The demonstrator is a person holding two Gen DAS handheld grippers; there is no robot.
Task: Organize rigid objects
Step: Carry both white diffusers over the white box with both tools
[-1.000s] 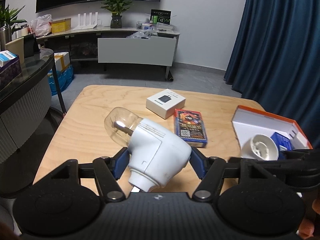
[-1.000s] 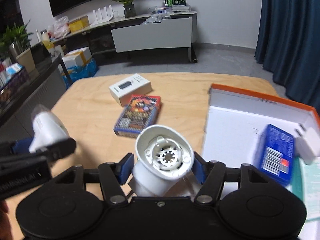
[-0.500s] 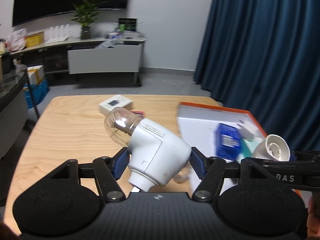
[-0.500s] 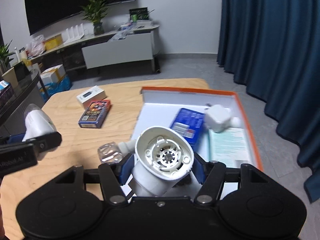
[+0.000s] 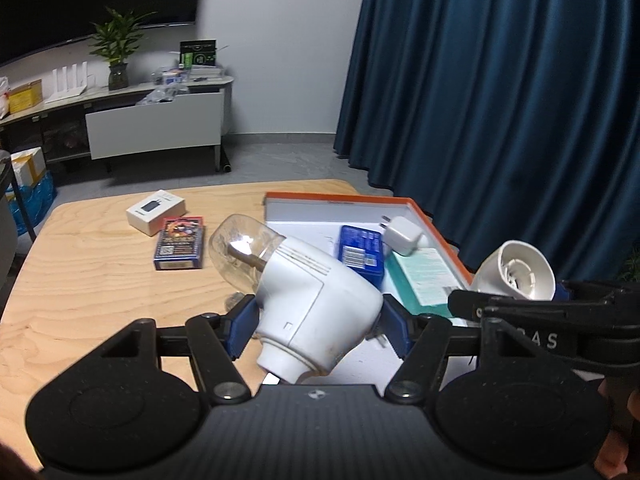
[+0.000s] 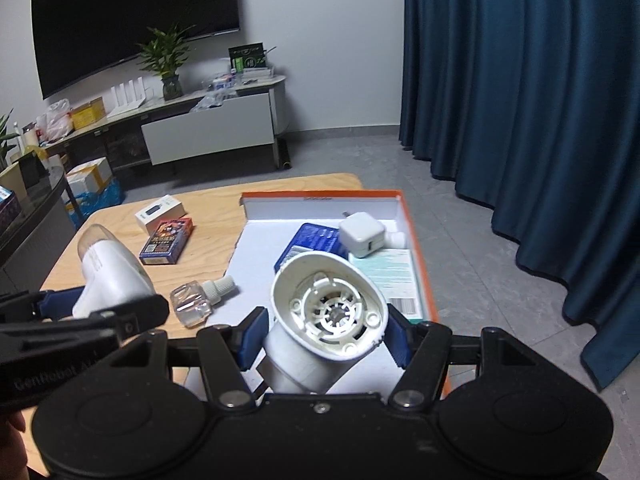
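My left gripper [image 5: 316,322] is shut on a white plug-in device with a clear dome [image 5: 308,300], held above the table edge beside the box. It also shows in the right wrist view [image 6: 108,280]. My right gripper [image 6: 324,330] is shut on a white round plastic housing [image 6: 326,312], held over the near part of the orange-rimmed white box [image 6: 416,256]. The housing also shows in the left wrist view [image 5: 516,270]. In the box lie a blue pack [image 6: 316,240], a white charger [image 6: 362,234] and a pale green leaflet [image 6: 394,270].
On the wooden table [image 5: 88,272] lie a white carton [image 5: 156,212], a blue card box [image 5: 180,242] and a small clear bottle with a white cap [image 6: 200,298]. A dark blue curtain [image 6: 520,120] hangs to the right. A low cabinet stands at the back.
Both grippers have swung right with their loads, from over the table's middle to the orange-rimmed box. Both stay shut.
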